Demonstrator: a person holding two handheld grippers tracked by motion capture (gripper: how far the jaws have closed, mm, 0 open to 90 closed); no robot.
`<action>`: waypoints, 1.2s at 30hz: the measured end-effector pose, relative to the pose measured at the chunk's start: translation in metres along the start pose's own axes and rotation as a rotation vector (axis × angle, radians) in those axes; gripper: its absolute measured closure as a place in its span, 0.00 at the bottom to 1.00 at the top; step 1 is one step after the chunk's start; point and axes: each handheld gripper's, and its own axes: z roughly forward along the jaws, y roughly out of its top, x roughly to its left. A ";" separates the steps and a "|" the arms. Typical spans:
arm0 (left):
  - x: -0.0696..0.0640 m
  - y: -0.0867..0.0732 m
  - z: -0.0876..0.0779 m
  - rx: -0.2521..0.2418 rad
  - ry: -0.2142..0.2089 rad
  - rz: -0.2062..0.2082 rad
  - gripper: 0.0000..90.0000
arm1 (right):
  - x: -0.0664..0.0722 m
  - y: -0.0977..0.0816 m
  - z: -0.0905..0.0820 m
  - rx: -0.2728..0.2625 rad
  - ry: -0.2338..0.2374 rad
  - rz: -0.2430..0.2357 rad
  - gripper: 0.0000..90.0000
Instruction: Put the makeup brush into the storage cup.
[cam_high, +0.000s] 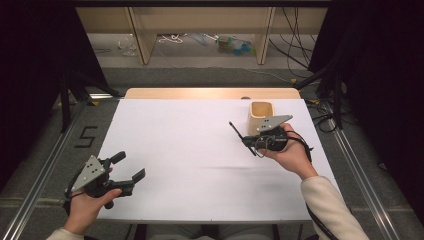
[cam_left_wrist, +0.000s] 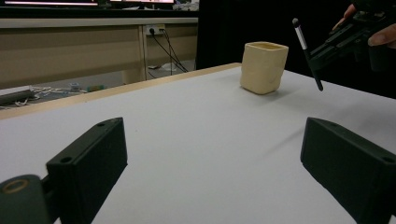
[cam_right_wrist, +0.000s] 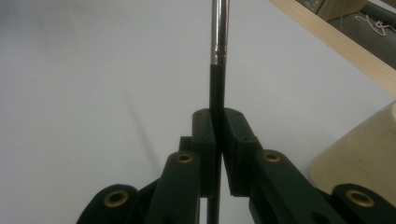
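We hold two grippers over one white table (cam_high: 200, 150). Our left gripper (cam_high: 131, 167) sits low at the near left corner, close to the front edge, its jaws spread wide with nothing between them. Our right gripper (cam_high: 246, 139) is raised over the right half, its jaws pressed tight on a single thin pen (cam_high: 240, 136): a black shaft with a silver section, tilted up and away to the left. In the left gripper view that pen (cam_left_wrist: 306, 52) hangs clear above the tabletop (cam_left_wrist: 196, 140).

One cream square cup (cam_high: 261, 116) stands upright near the far right corner, just beyond the right gripper and close to the wooden strip (cam_high: 210, 93) along the far edge. In the right gripper view the cup (cam_right_wrist: 364, 154) sits just beside the jaws.

The whole middle and far left of the sheet lie bare, giving us wide room between the grippers.
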 end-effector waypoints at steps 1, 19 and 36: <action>0.000 0.000 0.000 0.000 0.000 0.000 0.08 | 0.000 0.000 0.000 0.000 0.002 0.004 0.94; 0.000 0.000 0.000 0.000 0.000 -0.002 0.08 | -0.003 0.000 -0.004 -0.046 -0.014 0.032 0.94; 0.000 0.000 0.000 0.000 0.001 -0.002 0.08 | -0.005 0.000 -0.007 -0.090 -0.044 0.048 0.94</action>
